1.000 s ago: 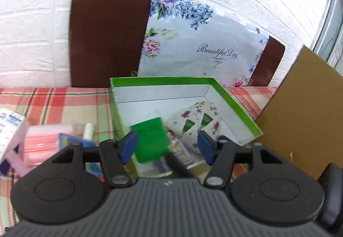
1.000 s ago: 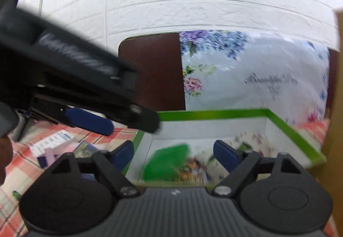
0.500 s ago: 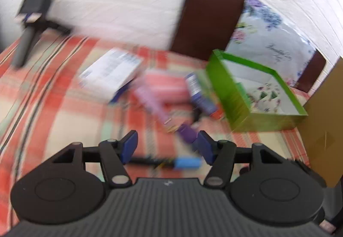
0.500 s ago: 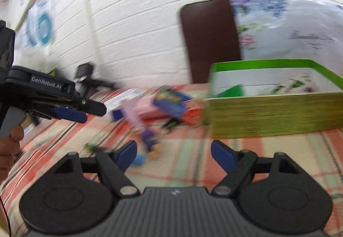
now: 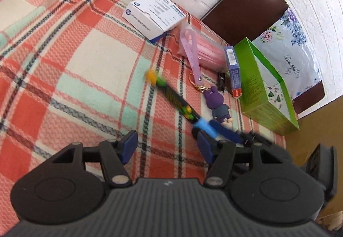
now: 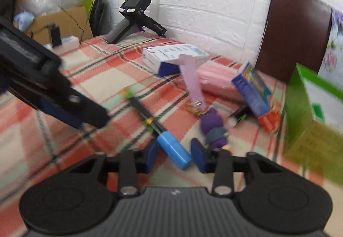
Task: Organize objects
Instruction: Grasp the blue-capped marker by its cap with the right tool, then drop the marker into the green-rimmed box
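A black pen (image 5: 171, 95) with a blue cap (image 6: 173, 151) and a yellow-green top lies slantwise on the plaid cloth. My right gripper (image 6: 174, 156) is shut on the blue cap, whose ends meet both pads. One of its blue fingers (image 5: 227, 132) shows beside the cap in the left wrist view. My left gripper (image 5: 165, 146) hovers open over bare cloth just left of the pen, with nothing between its fingers. A purple bunny keychain (image 5: 216, 101) on a lilac strap lies right of the pen. The green box (image 5: 265, 86) stands further right.
Behind the pen lie a white carton (image 5: 154, 15), a pink pack (image 5: 205, 52), a blue box (image 5: 232, 71) and a small black item (image 5: 221, 82). A spare handheld gripper (image 6: 133, 20) rests by the wall. Brown cardboard (image 5: 317, 129) stands right of the green box.
Both grippers swung away from the green box, leftward and down over the cloth. The right jaws narrowed around the pen's blue cap. The left jaws kept their width.
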`<state>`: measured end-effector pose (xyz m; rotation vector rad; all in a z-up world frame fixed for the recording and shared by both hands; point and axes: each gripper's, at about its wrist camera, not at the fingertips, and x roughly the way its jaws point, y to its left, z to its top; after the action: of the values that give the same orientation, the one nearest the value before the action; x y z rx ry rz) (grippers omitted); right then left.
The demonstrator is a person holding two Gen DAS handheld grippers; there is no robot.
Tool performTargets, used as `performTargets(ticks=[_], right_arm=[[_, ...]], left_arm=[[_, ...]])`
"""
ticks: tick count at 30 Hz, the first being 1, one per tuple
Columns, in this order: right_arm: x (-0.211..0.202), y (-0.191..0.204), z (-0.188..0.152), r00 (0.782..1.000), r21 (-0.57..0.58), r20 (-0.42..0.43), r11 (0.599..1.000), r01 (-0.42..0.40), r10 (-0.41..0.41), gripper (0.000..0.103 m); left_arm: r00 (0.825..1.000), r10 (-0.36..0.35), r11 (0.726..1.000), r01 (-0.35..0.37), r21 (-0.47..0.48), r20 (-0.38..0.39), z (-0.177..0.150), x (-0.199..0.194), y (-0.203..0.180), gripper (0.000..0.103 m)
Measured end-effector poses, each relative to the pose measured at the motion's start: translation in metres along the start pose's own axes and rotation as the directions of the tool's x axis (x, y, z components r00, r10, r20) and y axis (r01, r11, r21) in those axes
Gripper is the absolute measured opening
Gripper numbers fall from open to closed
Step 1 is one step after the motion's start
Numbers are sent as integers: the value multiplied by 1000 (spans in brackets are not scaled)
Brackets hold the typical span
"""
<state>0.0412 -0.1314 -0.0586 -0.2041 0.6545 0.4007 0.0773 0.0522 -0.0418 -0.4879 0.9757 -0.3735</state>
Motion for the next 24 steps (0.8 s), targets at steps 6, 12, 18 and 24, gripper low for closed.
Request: performTargets(ticks=[6, 12, 18, 24], right_arm=[[-20, -8, -15, 981, 319, -7, 931, -179, 191, 19], [-30, -12, -14, 949, 443, 48, 845, -298, 310, 19], [-49, -19, -6, 970, 407, 117, 881, -243, 214, 18], [-83, -66, 4, 970, 414, 242, 903, -119, 17, 18]], left_arm=[[1000, -26, 999, 25, -34, -18, 6, 12, 2, 64], [998, -53, 999, 53, 6, -31, 2, 22, -14, 21], [994, -111, 989, 109, 99, 10, 20, 8, -55, 18], [985, -175, 950, 165, 264, 13, 46, 23, -140, 18]])
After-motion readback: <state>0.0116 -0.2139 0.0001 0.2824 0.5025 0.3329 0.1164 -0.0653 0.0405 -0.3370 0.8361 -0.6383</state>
